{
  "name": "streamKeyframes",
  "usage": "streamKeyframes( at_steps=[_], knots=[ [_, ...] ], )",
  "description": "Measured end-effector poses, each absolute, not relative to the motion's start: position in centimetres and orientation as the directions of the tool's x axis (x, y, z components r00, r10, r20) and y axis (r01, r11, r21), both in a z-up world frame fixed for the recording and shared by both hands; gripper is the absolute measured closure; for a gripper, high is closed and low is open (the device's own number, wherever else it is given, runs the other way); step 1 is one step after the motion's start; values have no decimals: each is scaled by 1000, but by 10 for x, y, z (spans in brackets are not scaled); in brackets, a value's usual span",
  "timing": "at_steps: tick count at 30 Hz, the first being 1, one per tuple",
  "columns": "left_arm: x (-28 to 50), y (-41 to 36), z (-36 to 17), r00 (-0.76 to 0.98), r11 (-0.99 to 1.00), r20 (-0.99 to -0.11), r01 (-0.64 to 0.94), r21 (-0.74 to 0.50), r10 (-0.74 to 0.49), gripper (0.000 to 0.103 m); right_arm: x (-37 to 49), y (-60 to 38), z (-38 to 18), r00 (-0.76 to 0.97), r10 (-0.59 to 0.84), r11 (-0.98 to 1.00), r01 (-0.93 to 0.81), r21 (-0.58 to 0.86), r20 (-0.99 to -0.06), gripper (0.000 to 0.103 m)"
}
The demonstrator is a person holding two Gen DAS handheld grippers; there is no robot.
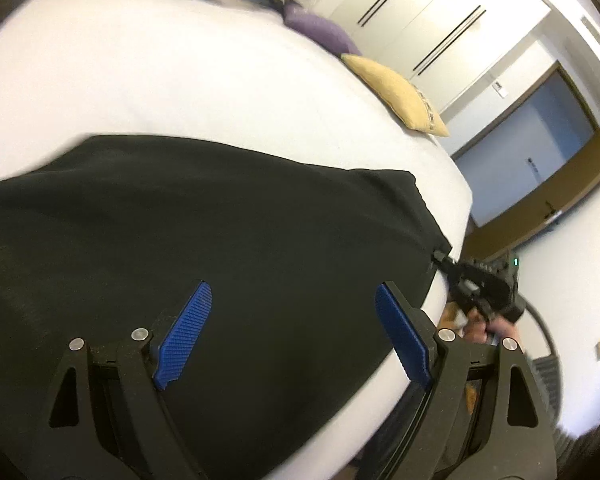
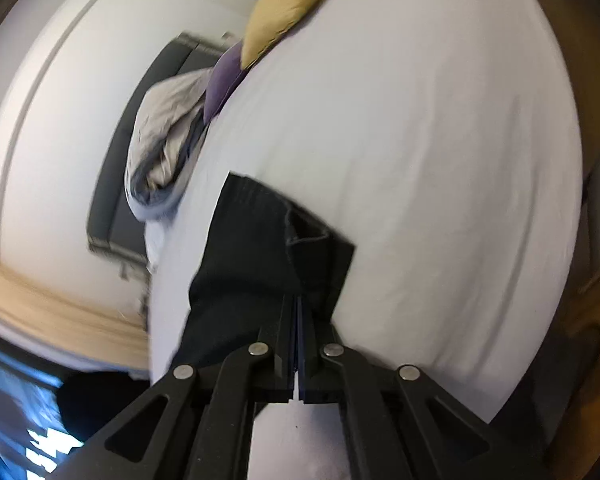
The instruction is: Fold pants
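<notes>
Jaws pinched on a corner of the black pants [image 1: 204,232], the right gripper [image 2: 298,312] holds them at the bed [image 1: 180,80] edge; the left gripper [image 1: 292,332] hangs wide open above the cloth. Apparently a fold is beginning: grip the matching corner, lift both evenly.

No readable text anywhere (views blurred, fisheye-warped).

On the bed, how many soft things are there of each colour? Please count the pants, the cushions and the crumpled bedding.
Black: 1, the pants
Yellow: 1, a cushion
Purple: 1, a cushion
Grey-white: 1, the crumpled bedding
Total: 4
</notes>
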State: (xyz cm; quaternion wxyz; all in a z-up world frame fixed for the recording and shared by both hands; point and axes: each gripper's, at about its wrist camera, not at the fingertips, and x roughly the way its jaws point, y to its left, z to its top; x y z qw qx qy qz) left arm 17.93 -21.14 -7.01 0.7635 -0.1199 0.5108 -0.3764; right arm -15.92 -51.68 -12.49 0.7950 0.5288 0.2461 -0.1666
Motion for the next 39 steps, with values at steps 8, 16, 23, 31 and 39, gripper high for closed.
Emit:
streamKeyframes(
  at_steps=[8, 16, 23, 31, 39],
  knots=[
    [192, -180, -108, 142, 606, -599, 354, -713, -788, 20, -166, -529, -123, 827, -24, 367, 530, 764, -562, 103],
    [169, -83, -119, 201, 625, -592, 226, -747, -780, 65, -203, -511, -97, 831, -153, 360, 551, 753, -535, 73],
    [166, -104, -82, 261, 664, -610, 268, -699, -748, 25, -201, -514, -77, 857, -126, 377, 507, 775, -499, 42],
    [182, -190, -88, 150, 588, -575, 345, -732, -804, 23, -168, -520, -105, 846, -40, 291, 519, 804, -531, 42],
    [194, -202, -114, 150, 564, -545, 276, -778, -825, 23, -139, -533, -110, 856, -7, 251, 502, 828, -517, 41]
  ],
)
